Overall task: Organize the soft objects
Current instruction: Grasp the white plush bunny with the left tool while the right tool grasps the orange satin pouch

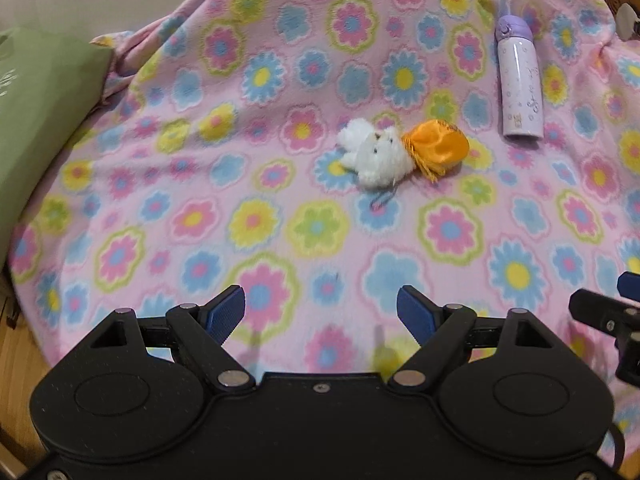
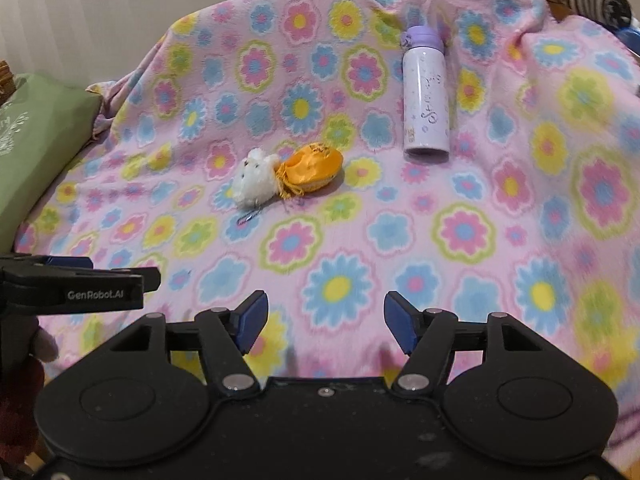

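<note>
both tongs (image 1: 320,312) (image 2: 326,322) agape over fleecy floral blanket (image 1: 280,120).

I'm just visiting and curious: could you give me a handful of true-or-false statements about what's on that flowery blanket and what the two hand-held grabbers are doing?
1. The white plush toy touches the orange pouch. True.
2. The purple bottle stands upright. False: it lies on its side on the floral blanket.
3. The left gripper holds the plush toy. False: its fingers are apart with nothing between them, short of the toy.
4. The right gripper is empty. True: only blanket shows between its open fingers.
5. A green cushion sits at the blanket's left edge. True.
6. The bottle lies between the toy and the cushion. False: it lies to the toy's right, the cushion far left.
</note>
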Available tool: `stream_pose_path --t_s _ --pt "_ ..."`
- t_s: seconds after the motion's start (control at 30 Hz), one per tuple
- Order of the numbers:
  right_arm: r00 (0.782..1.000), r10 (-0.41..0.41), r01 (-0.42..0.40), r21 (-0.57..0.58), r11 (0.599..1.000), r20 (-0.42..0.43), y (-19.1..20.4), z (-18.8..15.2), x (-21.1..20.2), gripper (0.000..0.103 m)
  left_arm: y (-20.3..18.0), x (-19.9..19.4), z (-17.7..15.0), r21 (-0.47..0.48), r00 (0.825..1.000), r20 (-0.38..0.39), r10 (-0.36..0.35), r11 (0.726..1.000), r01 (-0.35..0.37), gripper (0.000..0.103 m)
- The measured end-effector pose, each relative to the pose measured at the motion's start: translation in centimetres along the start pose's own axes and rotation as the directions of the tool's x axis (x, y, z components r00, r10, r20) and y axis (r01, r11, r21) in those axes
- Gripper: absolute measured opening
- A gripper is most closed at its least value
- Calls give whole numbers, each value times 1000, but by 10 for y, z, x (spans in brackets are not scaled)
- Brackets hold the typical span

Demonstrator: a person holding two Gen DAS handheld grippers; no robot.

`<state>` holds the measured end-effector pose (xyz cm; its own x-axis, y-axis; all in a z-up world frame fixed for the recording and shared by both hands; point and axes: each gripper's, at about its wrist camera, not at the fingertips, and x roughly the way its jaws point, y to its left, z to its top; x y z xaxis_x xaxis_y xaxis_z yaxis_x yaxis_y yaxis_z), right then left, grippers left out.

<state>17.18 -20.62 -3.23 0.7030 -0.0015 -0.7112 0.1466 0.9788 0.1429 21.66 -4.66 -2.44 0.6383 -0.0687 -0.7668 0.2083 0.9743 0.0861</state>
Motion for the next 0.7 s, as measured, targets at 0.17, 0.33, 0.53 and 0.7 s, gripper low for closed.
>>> stream_pose_path --t_s 0.17,0.33,0.53,0.7 --pt "1000 -7 7 -9 1000 -2 -1 22 25 65 -8 29 27 8 999 12 -39 999 39 80" --pt "1000 -22 22 -15 1000 -8 -5 38 49 66 -19 65 54 21 997 23 -76 997 75 82" --pt "999 -31 31 -12 999 -30 -8 53 80 66 -20 103 81 36 997 12 -77 996 76 82" --pt "998 -35 34 -16 999 -48 -9 58 101 66 -24 127 96 42 996 2 -93 995 93 82"
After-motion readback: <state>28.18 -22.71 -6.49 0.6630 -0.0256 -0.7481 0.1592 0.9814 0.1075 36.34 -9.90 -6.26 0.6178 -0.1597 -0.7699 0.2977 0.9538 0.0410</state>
